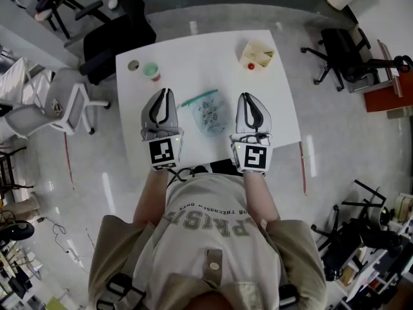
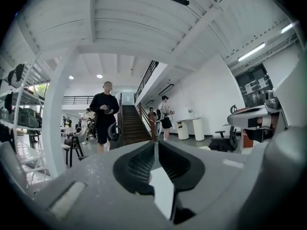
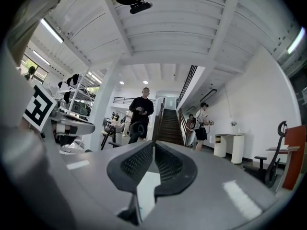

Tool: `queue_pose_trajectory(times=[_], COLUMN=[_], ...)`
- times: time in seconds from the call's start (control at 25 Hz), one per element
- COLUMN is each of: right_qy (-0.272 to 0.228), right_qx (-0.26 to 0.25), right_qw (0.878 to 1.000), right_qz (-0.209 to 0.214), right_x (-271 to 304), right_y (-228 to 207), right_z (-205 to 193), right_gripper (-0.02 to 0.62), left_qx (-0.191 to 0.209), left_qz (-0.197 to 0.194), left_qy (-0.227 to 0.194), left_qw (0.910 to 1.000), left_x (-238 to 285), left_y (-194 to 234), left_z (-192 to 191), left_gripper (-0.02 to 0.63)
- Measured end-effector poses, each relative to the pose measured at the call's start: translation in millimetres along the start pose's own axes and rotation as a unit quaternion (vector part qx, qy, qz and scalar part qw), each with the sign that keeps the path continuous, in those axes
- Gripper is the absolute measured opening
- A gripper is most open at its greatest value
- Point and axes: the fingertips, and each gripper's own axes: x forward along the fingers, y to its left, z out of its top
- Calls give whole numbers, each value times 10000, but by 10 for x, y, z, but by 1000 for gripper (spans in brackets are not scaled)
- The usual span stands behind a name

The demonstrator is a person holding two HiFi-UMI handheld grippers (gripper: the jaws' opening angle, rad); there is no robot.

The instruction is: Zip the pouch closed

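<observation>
Pouch [image 1: 208,113] on table [image 1: 193,50], head view only

Our head camera looks steeply down on the white table [image 1: 277,108] from well above its near edge. The cameras on the left gripper [image 1: 168,92] and right gripper [image 1: 247,97] sit close behind their jaws, above the table, facing level across the hall beyond its far edge. Both share the staircase [image 2: 132,128] and a person in black [image 3: 142,109].
</observation>
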Motion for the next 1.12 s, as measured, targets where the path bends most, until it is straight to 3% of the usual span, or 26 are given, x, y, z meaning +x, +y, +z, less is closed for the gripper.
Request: queue_pose_trajectory(times=[0.2,1.12], right_qy=[58,-11], right_qx=[-65,-145], right_qw=[9999,9999], right_qz=[-52,26], right_x=[14,32], right_y=[-21,23], right_z=[-25,-81], right_gripper=[2,0], left_qx=[-7,6], left_qz=[-5,54], left_qy=[-84,-174], left_qw=[10000,9998], left_x=[1,-40], left_y=[1,30], left_z=[39,40], left_gripper=[12,11])
